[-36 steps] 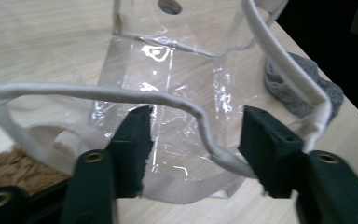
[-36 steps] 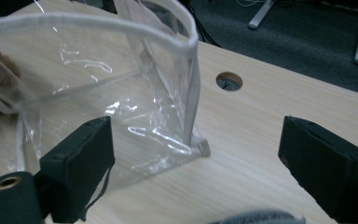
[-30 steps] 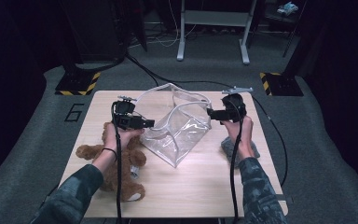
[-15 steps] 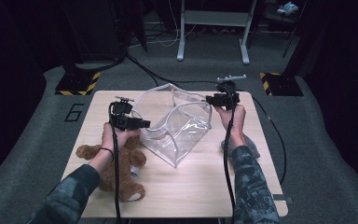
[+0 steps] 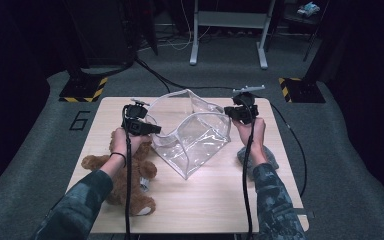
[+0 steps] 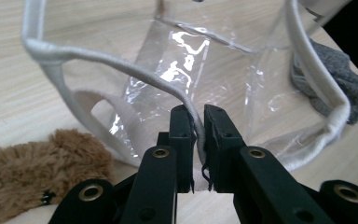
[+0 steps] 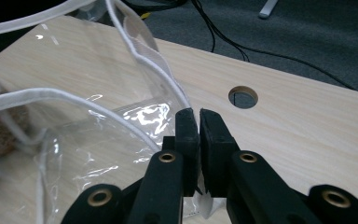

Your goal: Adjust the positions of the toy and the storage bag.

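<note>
Now, nearest first:
Teddy bear [image 5: 125, 175]: brown plush, lies at the near left of the table [image 5: 205, 210], just beside the bag; soft, light, likely squashes under a pinch.
Grey cloth [image 5: 260, 160]: crumpled at the near right, under the right forearm.
Left gripper [image 6: 196, 122]: jaws have just been closing and now pinch the bag's white corded rim.
Right gripper [image 7: 198, 122]: jaws have just been closing; they clamp the rim's white trim on the opposite side.
Clear plastic bag [image 5: 195, 137]: mid-table, mouth spread between both grippers; light, floppy, slick film, so the stitched rim is probably the safest hold.
</note>
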